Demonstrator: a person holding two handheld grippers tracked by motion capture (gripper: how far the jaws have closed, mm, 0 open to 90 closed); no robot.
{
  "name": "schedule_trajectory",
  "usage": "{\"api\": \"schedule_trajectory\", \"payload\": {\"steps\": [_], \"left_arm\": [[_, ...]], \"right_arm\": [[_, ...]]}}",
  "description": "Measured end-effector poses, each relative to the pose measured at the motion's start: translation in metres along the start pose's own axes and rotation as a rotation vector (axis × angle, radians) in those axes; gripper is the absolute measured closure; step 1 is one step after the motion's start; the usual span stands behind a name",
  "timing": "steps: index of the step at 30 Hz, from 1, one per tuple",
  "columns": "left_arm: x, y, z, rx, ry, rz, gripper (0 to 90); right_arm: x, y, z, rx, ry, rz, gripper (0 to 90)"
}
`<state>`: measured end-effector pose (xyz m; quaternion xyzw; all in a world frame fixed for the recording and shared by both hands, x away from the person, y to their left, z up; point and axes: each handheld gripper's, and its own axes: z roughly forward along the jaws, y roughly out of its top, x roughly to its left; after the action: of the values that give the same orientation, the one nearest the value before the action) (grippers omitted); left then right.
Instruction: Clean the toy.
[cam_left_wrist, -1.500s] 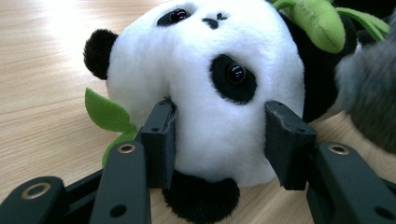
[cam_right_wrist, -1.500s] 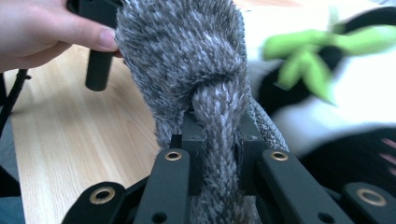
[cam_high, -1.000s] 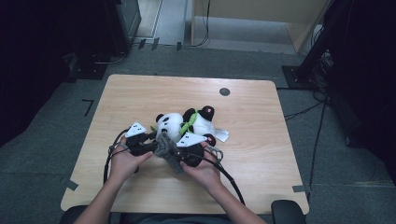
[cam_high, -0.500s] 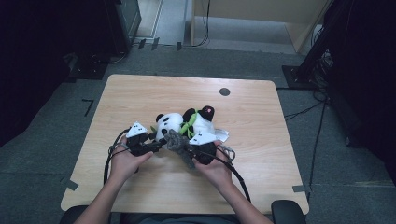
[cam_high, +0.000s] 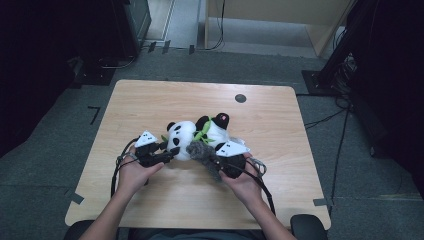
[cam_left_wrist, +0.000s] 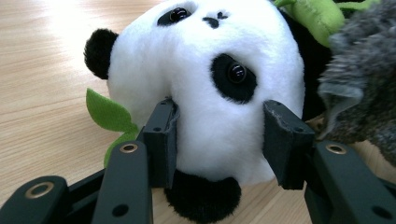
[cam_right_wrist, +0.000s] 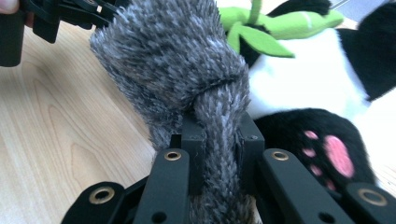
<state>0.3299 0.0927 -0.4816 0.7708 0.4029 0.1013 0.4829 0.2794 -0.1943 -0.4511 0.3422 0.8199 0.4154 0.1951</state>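
Hands are holding two grippers over one wooden table (cam_high: 150, 102), where one panda toy (cam_high: 181, 140) is lying beside one grey fluffy toy (cam_high: 201, 150). Left gripper (cam_left_wrist: 219, 140) is squeezing the panda's white head. Right gripper (cam_right_wrist: 219, 140) is pinching the grey toy's tail tight. Pulling too hard could be making that thin tail slip out.

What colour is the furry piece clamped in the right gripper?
Mottled grey, dark with pale tips. The furry piece shows best in the right gripper view.
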Motion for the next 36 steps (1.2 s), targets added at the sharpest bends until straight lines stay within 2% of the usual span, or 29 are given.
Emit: {"api": "schedule_trajectory", "payload": {"steps": [5, 11, 20, 23, 26, 29, 36], "left_arm": [[0.0, 0.0, 0.0, -0.002, -0.002, -0.003, 50.7], [0.001, 0.0, 0.001, -0.006, -0.005, -0.007, 50.7], [0.001, 0.0, 0.001, -0.007, -0.004, -0.007, 51.1], [0.001, 0.0, 0.001, -0.006, -0.003, -0.006, 51.1], [0.001, 0.0, 0.001, -0.005, -0.002, -0.004, 51.1], [0.001, 0.0, 0.001, -0.007, 0.0, -0.002, 51.1], [0.001, 0.0, 0.001, -0.012, 0.002, 0.009, 51.0]], "right_arm": [[-0.003, -0.002, -0.012, -0.008, 0.001, 0.007, 79.4], [-0.008, 0.0, -0.027, -0.029, -0.008, 0.049, 79.4], [-0.029, 0.007, -0.053, -0.087, -0.04, 0.124, 79.3], [-0.039, 0.007, -0.063, -0.108, -0.069, 0.15, 79.4], [-0.05, 0.005, -0.068, -0.101, -0.098, 0.175, 79.5], [-0.06, 0.0, -0.069, -0.076, -0.117, 0.197, 79.5], [-0.071, -0.01, -0.047, -0.02, -0.084, 0.209, 79.4]]}}
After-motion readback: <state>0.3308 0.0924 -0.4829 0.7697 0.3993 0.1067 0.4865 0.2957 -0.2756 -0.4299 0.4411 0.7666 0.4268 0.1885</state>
